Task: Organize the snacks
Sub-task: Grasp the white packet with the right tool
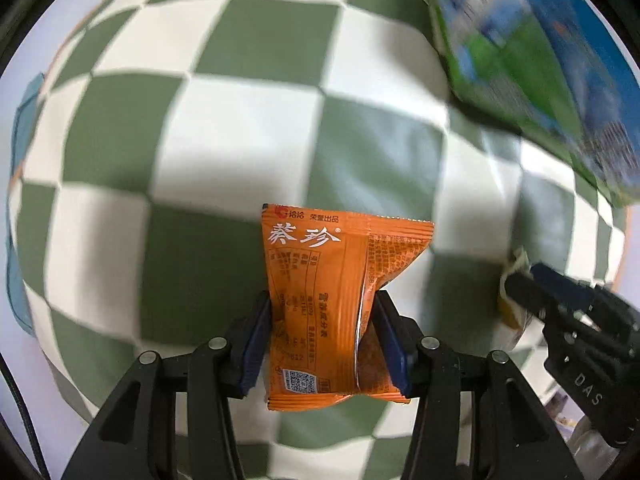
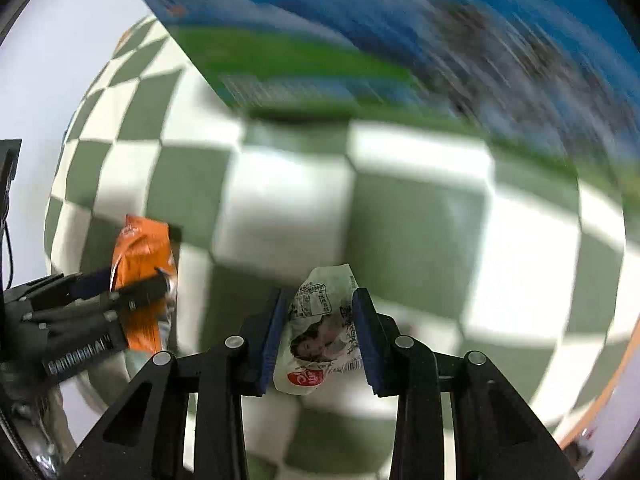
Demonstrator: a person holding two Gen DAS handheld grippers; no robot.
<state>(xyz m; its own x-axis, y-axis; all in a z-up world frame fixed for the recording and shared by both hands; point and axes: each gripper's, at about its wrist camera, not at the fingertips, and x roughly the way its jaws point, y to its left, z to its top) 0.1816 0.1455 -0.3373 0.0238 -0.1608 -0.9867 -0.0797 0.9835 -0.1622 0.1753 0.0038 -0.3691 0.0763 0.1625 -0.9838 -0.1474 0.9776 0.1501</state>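
- Left gripper point(image 1: 322, 334) clamped on an orange snack packet point(image 1: 340, 300), blue pads pressing its two side edges near the lower half; packet upright between the jaws, printed top pointing to 12 o'clock in the left wrist view.
- Grip across the narrow width probably chosen to keep the packet from folding or slipping while carried.
- Right gripper point(image 2: 318, 334) closed on a white snack packet point(image 2: 322, 332), pads squeezing the crumpled wrapper from both sides; top of the wrapper poking out toward 12 o'clock in the right wrist view.
- Both claws pointing down over a green-and-white checked cloth point(image 1: 248, 128), which seems to serve as the sorting surface.
- Same orange packet at 9 o'clock in the right wrist view, pinched in the other claw; right gripper at 3 o'clock in the left wrist view, a scrap of pale wrapper at its tip.
- Blue-and-green box point(image 2: 360, 40) filling the 12 to 2 o'clock area of the right wrist view, blurred; at 1 to 2 o'clock in the left wrist view. Contents and opening impossible to tell.
- Likely stage: one small snack in each claw, neither yet set down; box possibly the destination, judging by the task.
- Risk: thin wrappers may slip or crumple under the pads.
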